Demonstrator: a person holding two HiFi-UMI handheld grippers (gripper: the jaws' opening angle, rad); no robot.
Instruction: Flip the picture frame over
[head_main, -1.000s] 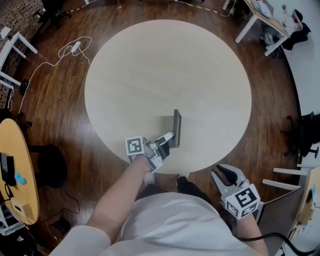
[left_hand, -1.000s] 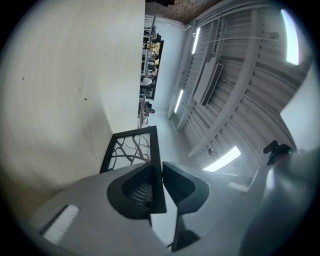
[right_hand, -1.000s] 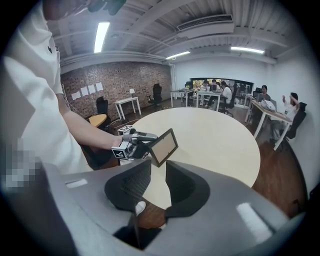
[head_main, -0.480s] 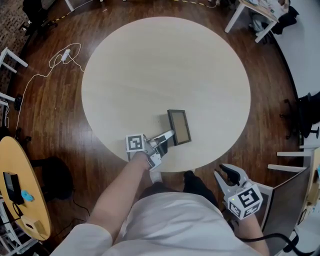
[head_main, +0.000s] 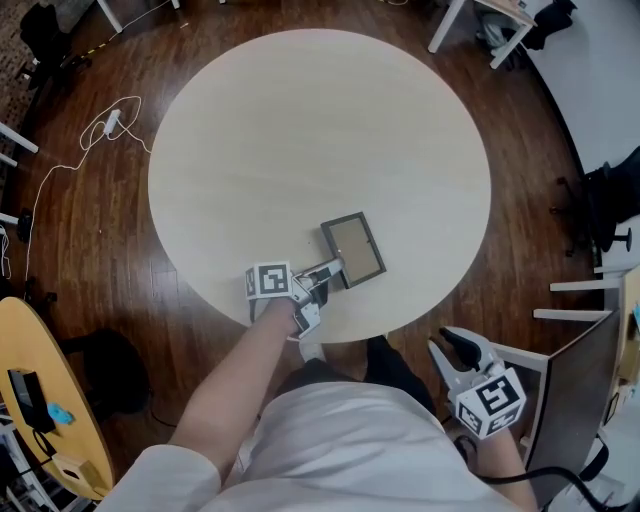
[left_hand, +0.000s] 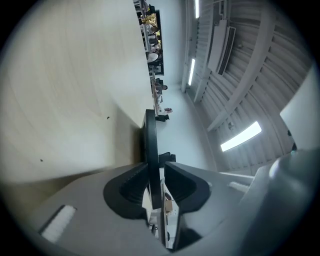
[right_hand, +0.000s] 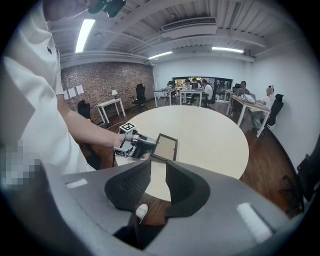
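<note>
The picture frame (head_main: 353, 249), dark-edged with a brown panel facing up, lies flat on the round table (head_main: 300, 130) near its front edge. My left gripper (head_main: 333, 268) is at the frame's near left corner, level with the tabletop. In the left gripper view the frame (left_hand: 150, 145) runs edge-on between the jaws, which are opening, and a slit of light shows beside it. My right gripper (head_main: 458, 350) hangs off the table at the lower right, slightly open and empty. From there it looks at the frame (right_hand: 164, 147) and the left gripper (right_hand: 132, 145).
The table carries nothing but the frame. Around it is dark wood floor, with a white cable (head_main: 105, 125) at the left, a yellow side table (head_main: 40, 400) at the lower left and desks and chairs at the far right.
The frame stood on its edge a second ago; it has tipped over to the right and now lies flat. My left gripper went down with it and its jaws have loosened.
</note>
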